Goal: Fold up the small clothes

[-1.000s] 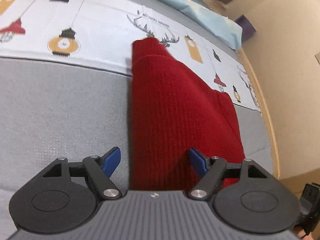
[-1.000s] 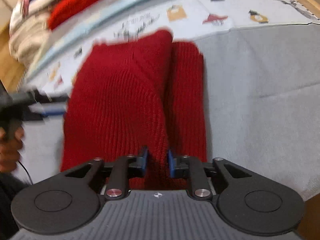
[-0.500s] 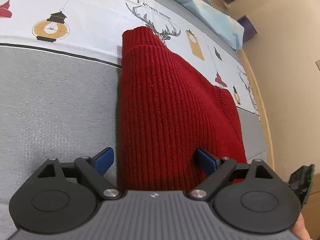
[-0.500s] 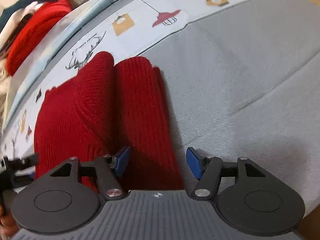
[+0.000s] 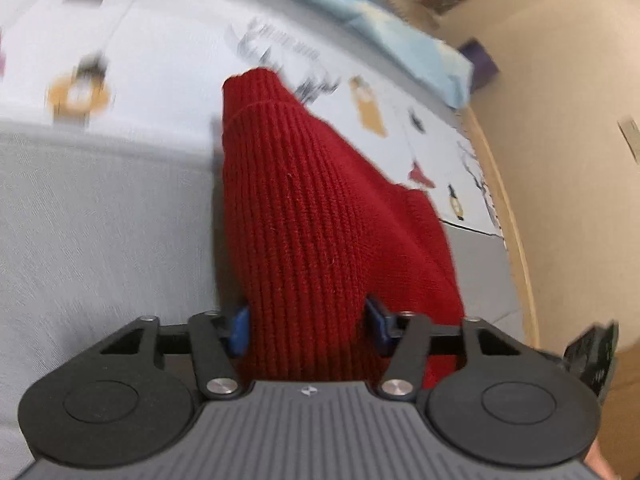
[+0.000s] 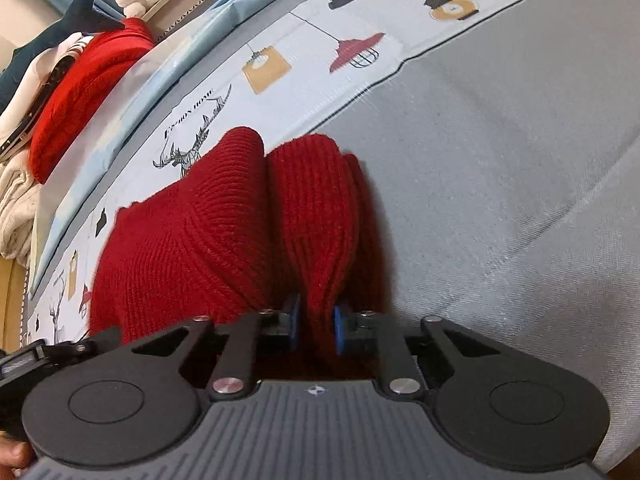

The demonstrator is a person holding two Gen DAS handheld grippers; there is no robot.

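A dark red ribbed knit sweater lies folded lengthwise on the bed. My left gripper is closing on its near edge, the blue pads pressing a thick bunch of knit between them. In the right wrist view the sweater shows two folded lobes side by side. My right gripper is shut on the near end of the right lobe. The left gripper's body shows at the lower left of that view.
The bed has a grey cover and a white printed sheet with lamps and deer. A pale blue pillow lies beyond. A bright red garment, a shark plush and pale clothes are piled far left. A wooden bed edge runs along the right.
My right gripper opened, moved to the sweater's right lobe and shut on it. My left gripper's jaws have narrowed from wide open onto the sweater's near edge.
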